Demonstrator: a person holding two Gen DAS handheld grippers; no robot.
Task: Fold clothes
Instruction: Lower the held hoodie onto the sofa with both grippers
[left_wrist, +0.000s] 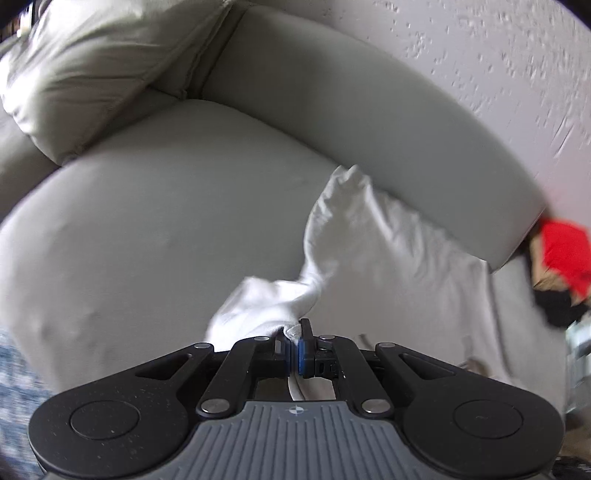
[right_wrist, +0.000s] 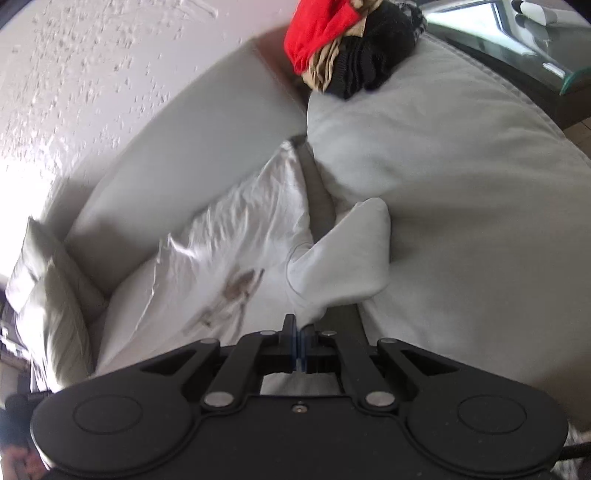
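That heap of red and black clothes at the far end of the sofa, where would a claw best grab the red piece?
Probably the red garment by its loose folded edge hanging over the sofa's back corner, coming from above. It lies on top of the black clothing, so lifting that edge should free it alone. Both claws, left claw and right claw, are currently shut on the white shirt.

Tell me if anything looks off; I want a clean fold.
The white shirt lies rumpled on the sofa, one sleeve twisted. A brownish mark on its front may be print or stain; too blurred to tell.
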